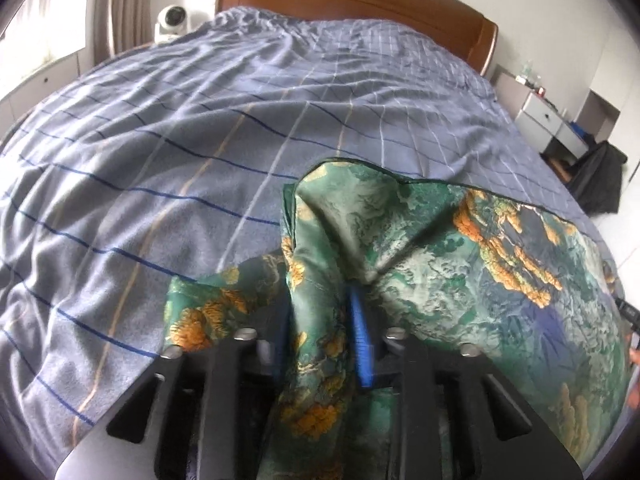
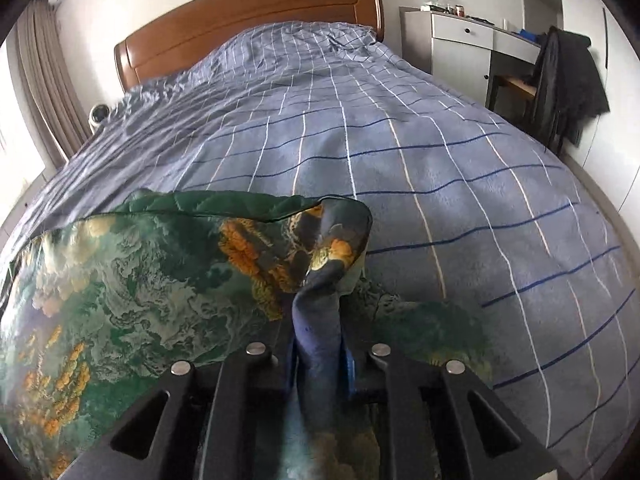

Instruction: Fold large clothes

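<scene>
A large green garment with an orange and teal landscape print lies at the near end of the bed; it also shows in the right wrist view. My left gripper is shut on a bunched fold at the garment's left edge, and cloth hides most of its blue pads. My right gripper is shut on a bunched fold at the garment's right edge. The cloth spans between the two grippers, lifted a little above the bed.
The bed has a blue-grey checked cover and a brown wooden headboard. A white round camera stands at the bed's left. A white desk and a chair with a dark jacket stand on the right.
</scene>
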The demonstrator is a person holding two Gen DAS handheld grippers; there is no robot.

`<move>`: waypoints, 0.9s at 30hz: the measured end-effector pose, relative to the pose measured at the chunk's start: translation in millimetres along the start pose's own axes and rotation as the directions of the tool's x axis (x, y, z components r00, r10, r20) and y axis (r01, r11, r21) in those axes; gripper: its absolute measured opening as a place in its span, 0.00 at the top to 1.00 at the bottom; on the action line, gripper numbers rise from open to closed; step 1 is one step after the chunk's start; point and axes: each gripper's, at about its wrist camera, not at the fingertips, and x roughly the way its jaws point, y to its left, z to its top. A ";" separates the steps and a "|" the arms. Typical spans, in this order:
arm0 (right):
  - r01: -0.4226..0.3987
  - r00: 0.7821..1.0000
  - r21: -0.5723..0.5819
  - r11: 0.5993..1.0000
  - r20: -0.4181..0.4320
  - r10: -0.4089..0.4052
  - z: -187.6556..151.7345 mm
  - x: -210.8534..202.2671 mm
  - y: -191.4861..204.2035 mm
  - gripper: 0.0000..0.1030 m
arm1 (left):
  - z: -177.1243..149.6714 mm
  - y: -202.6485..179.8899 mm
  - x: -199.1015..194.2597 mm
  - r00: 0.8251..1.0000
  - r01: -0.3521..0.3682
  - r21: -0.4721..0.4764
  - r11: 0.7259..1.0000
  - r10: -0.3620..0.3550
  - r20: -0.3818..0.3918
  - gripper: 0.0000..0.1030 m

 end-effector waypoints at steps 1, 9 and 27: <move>-0.006 1.000 0.011 1.000 -0.001 0.006 3.4 3.3 0.5 0.79 | -0.4 -0.3 -3.1 1.000 -0.017 -0.003 1.000 0.017 0.006 0.43; 0.029 0.994 0.169 0.985 0.102 -0.047 15.1 -56.7 -30.6 0.19 | -6.0 3.7 -58.8 0.996 -0.059 -0.014 0.998 0.059 0.067 0.05; 0.081 0.985 -0.088 0.993 0.158 -0.066 -108.4 -209.2 11.5 0.19 | -123.0 -32.4 -185.5 0.853 -0.503 0.120 0.856 0.469 0.228 0.01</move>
